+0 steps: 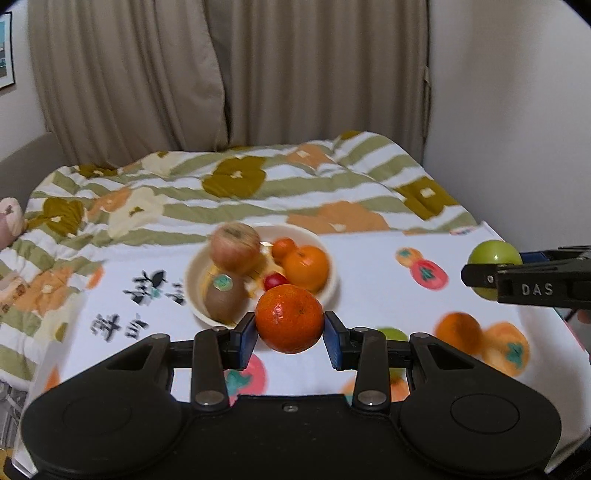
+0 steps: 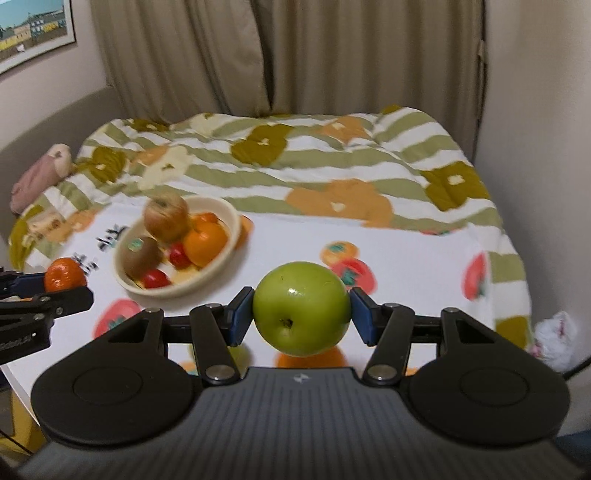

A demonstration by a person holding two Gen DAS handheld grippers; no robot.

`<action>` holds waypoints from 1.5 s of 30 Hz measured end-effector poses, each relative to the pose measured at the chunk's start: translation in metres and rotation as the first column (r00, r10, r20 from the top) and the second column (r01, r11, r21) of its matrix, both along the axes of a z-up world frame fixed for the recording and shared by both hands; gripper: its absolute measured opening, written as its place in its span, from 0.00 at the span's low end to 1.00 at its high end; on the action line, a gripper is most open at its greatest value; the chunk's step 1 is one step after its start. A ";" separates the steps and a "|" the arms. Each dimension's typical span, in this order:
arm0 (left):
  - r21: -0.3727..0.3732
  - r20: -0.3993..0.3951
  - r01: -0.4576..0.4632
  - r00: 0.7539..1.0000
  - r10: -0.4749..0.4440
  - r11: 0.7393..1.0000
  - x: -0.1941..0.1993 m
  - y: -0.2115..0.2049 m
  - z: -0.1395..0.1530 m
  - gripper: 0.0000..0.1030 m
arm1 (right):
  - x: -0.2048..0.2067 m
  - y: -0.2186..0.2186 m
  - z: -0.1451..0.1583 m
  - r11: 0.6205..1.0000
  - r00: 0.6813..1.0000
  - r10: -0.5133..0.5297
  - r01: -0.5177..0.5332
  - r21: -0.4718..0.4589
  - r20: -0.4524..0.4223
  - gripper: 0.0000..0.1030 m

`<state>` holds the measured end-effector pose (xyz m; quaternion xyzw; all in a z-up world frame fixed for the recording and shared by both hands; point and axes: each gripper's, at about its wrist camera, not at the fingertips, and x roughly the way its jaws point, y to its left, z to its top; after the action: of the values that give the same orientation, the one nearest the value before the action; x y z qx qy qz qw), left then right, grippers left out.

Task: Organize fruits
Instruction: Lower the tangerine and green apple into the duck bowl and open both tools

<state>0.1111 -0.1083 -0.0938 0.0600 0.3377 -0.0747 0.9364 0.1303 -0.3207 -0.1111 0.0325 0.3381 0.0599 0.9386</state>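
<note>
Home bedroom. Bed with a floral striped quilt (image 2: 295, 158) against beige curtains (image 2: 288, 55), framed picture (image 2: 33, 29) on the wall, stuffed toy (image 2: 40, 173) by the bedside. Fruit-print cloth (image 2: 406, 258) spread over the bed.

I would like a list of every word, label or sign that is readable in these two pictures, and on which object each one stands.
"DAS": white letters on the side of the right gripper, seen in the left wrist view.
Black brush characters on the white cloth, left of the bowl: too blurred to read.
Green sticker on the kiwi: too small to read.
Pale lettering on the left gripper body, right wrist view: cut off and blurred.
</note>
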 end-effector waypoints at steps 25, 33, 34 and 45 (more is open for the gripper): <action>0.018 -0.080 0.221 0.972 -0.219 0.975 0.154 0.105 -0.031 0.41 | 0.071 0.122 -0.018 0.982 0.983 -0.167 0.173 0.080 -0.073 0.69; -0.004 -0.140 0.310 0.941 -0.308 0.951 0.185 0.116 -0.059 0.41 | 0.083 0.141 -0.034 0.965 0.965 -0.243 0.251 0.082 -0.096 0.69; -0.015 -0.145 0.317 0.938 -0.315 0.948 0.187 0.117 -0.061 0.42 | 0.083 0.143 -0.035 0.963 0.964 -0.249 0.257 0.082 -0.097 0.69; -0.020 -0.094 0.349 0.932 -0.350 0.937 0.176 0.131 -0.045 0.89 | 0.083 0.148 -0.035 0.953 0.954 -0.283 0.291 0.081 -0.097 0.69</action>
<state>0.2869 0.0225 -0.1384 0.1139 0.3660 -0.2433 0.8910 0.2129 -0.1724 -0.1463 0.1279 0.3659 -0.0628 0.9197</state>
